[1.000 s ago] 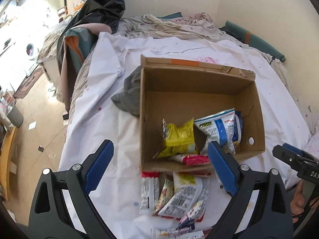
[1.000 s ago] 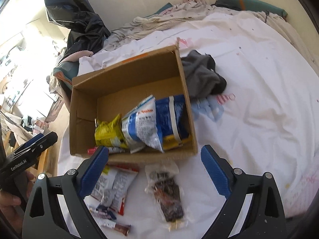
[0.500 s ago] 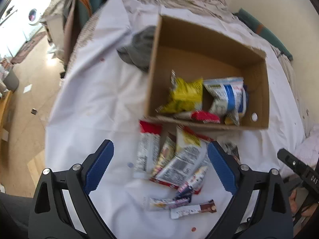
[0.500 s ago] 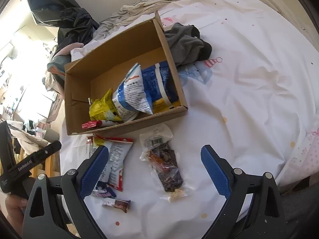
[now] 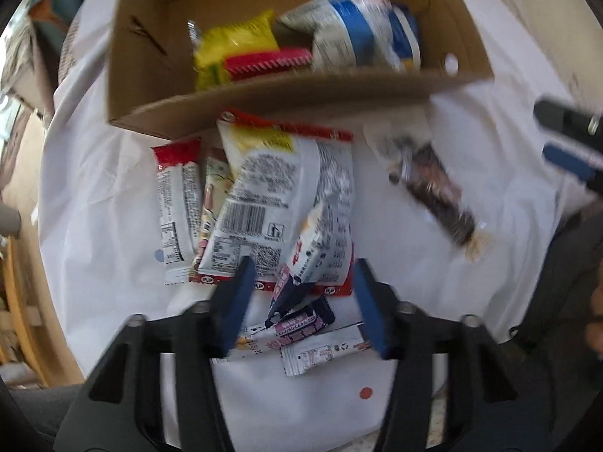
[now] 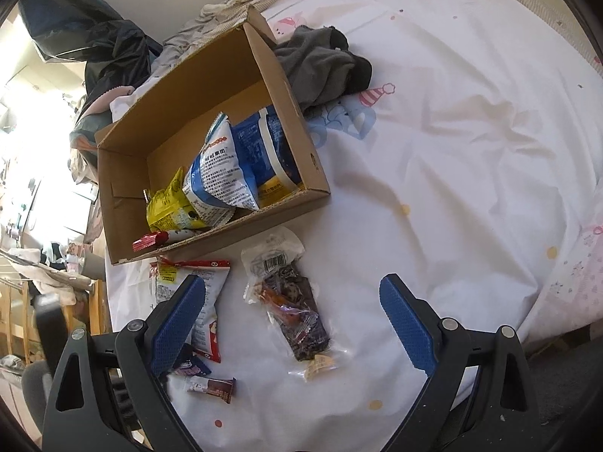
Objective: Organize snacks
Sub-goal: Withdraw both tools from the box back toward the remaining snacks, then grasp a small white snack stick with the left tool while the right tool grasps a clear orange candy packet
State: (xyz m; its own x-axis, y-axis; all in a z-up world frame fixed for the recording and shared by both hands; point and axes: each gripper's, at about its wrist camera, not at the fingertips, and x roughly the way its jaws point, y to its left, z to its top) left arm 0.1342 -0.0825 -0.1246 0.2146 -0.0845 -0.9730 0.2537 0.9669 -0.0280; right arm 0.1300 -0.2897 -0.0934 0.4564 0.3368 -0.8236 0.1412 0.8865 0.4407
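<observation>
A brown cardboard box [image 6: 211, 143] sits at ten o'clock from the clear packet [image 6: 290, 301] of dark brown snacks; inside it, a yellow bag [image 6: 166, 207], a blue-and-white bag [image 6: 218, 177] and a red wrapper [image 6: 150, 241]; at the box's one o'clock, a grey cloth [image 6: 320, 64]; the sheet [image 6: 452, 132] is white with small pink, yellow and red dots; a white packet [image 5: 279, 203] edged in red bears a yellow patch and black barcode; the gripper pads [image 6: 403, 324] are blue.

Barcode and a recycling-style pictogram on the back of the white-and-red snack bag [image 5: 279, 203]; fine print there too small to read. Barcode on the clear packet [image 6: 279, 293]. Chinese print on the blue-and-white bag [image 6: 220, 177], not legible.
</observation>
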